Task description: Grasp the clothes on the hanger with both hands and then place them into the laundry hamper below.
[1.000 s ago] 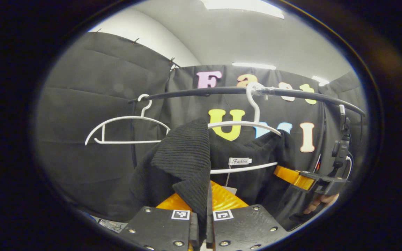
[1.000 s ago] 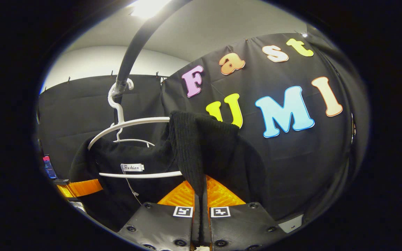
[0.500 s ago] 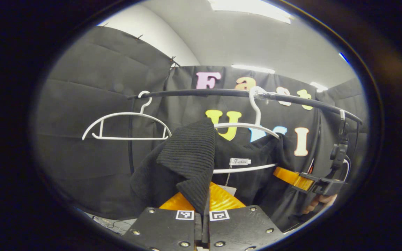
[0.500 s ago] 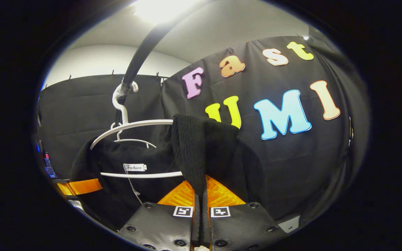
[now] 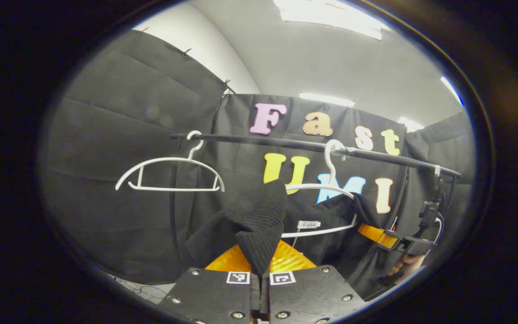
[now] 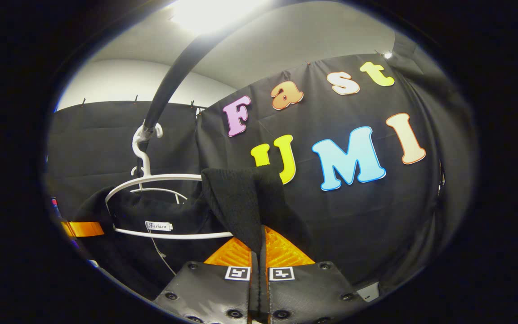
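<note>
A black rail (image 5: pixel 286 143) runs across the middle of the left gripper view, with an empty white hanger (image 5: pixel 169 173) hooked at its left end. Ceiling lights (image 5: pixel 326 11) glow along the top. White wall (image 6: pixel 119 87) shows upper left in the right gripper view.
</note>
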`<state>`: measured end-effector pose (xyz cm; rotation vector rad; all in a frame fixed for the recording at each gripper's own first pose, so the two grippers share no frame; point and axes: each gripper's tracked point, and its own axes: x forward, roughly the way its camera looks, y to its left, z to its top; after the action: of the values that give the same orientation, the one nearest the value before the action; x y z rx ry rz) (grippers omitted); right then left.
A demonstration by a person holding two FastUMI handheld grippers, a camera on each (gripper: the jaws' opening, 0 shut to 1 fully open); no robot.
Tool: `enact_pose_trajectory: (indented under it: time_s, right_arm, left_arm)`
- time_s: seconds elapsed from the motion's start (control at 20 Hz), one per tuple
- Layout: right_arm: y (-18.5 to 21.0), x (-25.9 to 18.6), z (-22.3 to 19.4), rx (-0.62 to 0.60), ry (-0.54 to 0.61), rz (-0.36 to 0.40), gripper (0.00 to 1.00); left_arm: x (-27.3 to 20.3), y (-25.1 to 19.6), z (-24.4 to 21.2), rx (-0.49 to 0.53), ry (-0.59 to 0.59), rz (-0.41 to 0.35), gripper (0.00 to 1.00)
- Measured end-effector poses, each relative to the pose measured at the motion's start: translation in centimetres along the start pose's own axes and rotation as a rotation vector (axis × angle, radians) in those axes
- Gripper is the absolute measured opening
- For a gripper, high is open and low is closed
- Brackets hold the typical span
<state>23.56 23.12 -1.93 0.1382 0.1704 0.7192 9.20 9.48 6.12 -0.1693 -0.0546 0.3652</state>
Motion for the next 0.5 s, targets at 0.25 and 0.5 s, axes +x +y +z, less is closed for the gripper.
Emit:
enact_pose_trajectory:
  time_s: [0.25,0.5]
  right_arm:
    - [-2.1,0.6,1.5,-0.012,-0.049,-0.067,0.0]
    - [-3.5,1.6,2.8,-0.032,-0.098,-0.112,0.0]
  left_arm:
    - [-0.5,2.3,1.7,0.046,-0.02,0.033,0.01]
    - [-0.4,4.1,3.4,0.098,-0.035,0.049,0.01]
